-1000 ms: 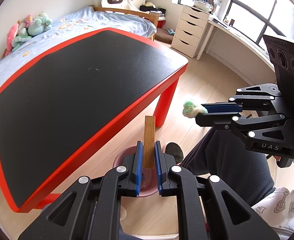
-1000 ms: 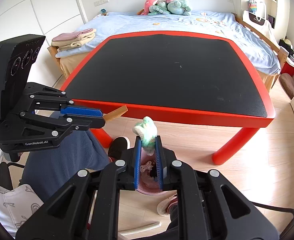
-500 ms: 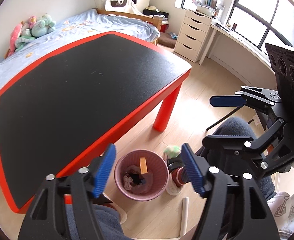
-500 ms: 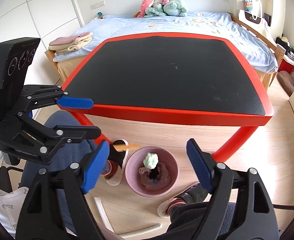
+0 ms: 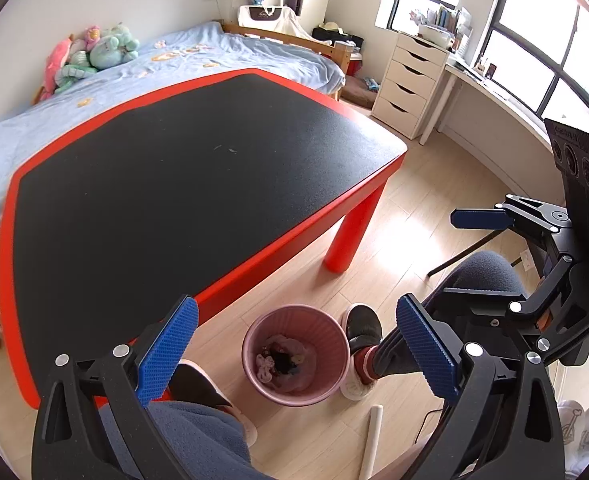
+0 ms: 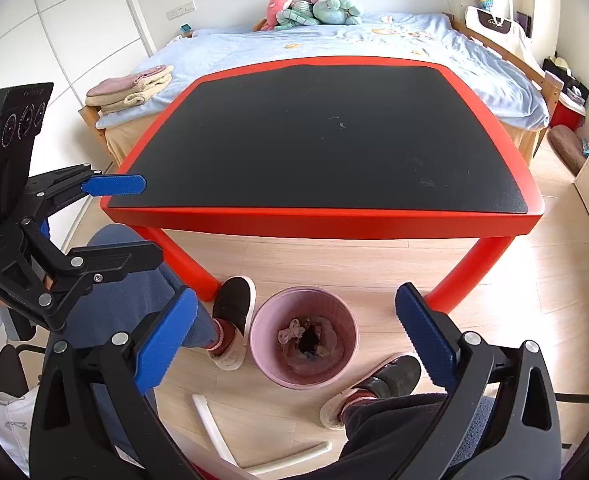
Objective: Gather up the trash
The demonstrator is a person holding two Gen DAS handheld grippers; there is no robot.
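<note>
both tongs now spread empty, pink ribbed bin (image 5: 296, 354) holding crumpled scraps

The trash (image 5: 281, 360) inside the pink bin (image 5: 254, 344) is too jumbled to tell apart.

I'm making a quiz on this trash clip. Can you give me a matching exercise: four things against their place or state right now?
1. pink bin
2. left gripper
3. folded towels
4. plush toys

A. on the bed's near corner
B. open, holding nothing
C. at the head of the bed
D. on the floor, trash inside

Pairs: 1-D, 2-B, 3-A, 4-C
</note>
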